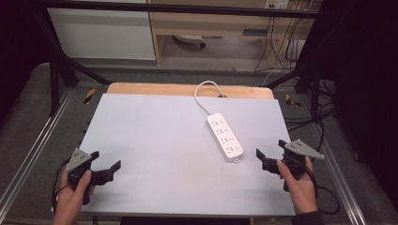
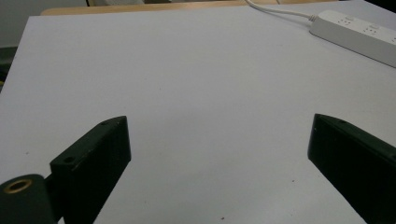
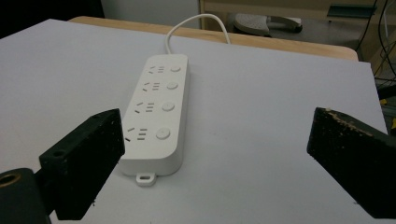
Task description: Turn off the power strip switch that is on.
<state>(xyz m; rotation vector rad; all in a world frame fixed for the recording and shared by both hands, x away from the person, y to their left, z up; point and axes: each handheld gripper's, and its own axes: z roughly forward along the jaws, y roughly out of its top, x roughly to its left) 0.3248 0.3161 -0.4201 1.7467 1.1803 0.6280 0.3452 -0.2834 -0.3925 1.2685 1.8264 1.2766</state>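
A white power strip (image 1: 225, 136) with several sockets and round switches lies on the pale grey table top (image 1: 155, 140), right of centre, its white cable (image 1: 202, 93) looping to the far edge. My left gripper (image 1: 106, 161) hovers at the near left corner, open and holding nothing. My right gripper (image 1: 270, 148) is at the near right, open, a short way to the right of the strip's near end. In the right gripper view the power strip (image 3: 159, 112) lies ahead, close to the left jaw. In the left gripper view the power strip (image 2: 359, 35) sits far off at the upper right.
A wooden edge (image 1: 187, 89) runs along the table's far side. Black frame bars (image 1: 61, 65) and metal rails (image 1: 28, 154) flank the table. Cables (image 1: 324, 187) trail from my right gripper. A wooden desk (image 1: 211, 23) and wires stand behind.
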